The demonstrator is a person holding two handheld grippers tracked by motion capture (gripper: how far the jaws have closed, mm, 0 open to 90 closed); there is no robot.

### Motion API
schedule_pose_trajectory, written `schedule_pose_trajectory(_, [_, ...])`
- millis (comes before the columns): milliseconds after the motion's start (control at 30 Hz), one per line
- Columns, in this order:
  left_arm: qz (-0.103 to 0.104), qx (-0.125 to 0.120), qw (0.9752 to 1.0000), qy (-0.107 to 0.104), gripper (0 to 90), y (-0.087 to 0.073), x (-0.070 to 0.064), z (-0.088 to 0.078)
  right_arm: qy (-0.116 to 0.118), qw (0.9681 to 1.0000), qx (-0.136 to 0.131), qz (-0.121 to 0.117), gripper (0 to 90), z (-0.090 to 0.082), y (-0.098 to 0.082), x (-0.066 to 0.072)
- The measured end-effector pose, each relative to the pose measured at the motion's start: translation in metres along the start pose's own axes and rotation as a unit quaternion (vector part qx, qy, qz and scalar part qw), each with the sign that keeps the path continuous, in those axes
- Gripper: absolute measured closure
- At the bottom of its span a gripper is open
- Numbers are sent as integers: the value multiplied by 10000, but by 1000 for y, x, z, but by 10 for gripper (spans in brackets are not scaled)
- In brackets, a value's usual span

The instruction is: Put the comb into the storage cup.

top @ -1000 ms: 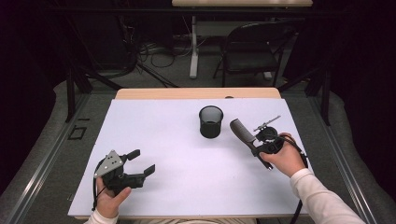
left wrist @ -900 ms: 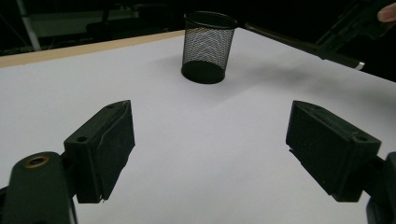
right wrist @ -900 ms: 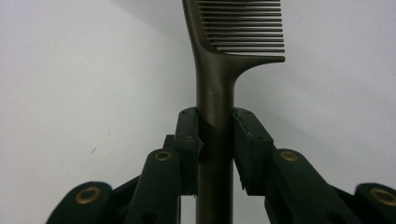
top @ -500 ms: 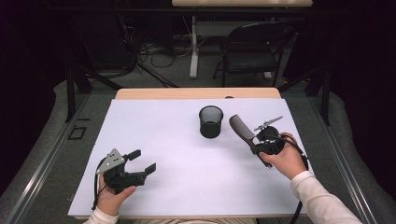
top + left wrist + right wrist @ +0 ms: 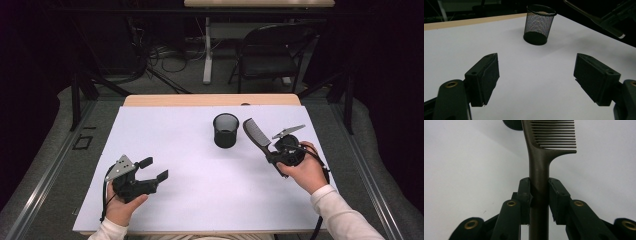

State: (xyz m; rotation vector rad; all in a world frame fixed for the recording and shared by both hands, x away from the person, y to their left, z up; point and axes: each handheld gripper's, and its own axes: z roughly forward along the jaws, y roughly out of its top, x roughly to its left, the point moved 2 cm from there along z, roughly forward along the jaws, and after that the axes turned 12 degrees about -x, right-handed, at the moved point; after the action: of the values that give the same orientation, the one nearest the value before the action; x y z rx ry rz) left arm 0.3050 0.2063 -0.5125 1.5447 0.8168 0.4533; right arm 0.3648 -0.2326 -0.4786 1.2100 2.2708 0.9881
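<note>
1. Black mesh pen cup stands upright on the white table cover, a little above and right of the centre of the high view; nothing can be made out inside it.
2. At the right of that view the right gripper is clamped on the handle of a dark comb. The comb is off the table, its toothed end slanting toward the upper left and ending just beside the cup's rim without touching it.
3. In the right gripper view the handle of the comb runs straight up between the two pads, which press on it from both sides; the teeth fill the top of the frame, with a sliver of the cup at the top edge.
4. At the lower left of the high view the left gripper sits low over the cover, jaws spread with nothing between them; they have just been narrowing a little.
5. Judging by this, the pick-up is done and the carry nearly so. What seems left is to bring the comb over the cup's mouth, tip it end-down, lower it in and let go.
</note>
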Motion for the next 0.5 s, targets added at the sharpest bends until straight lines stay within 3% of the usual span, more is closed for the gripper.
schedule_pose_trajectory(267, [-5, 150, 9998, -107, 202, 11, -3, 13, 97, 9993, -354, -39, 728, -7, 7, 11])
schedule_pose_trajectory(500, [43, 105, 9996, -248, 234, 26, -8, 27, 205, 9983, -540, -107, 728, -8, 13, 21])
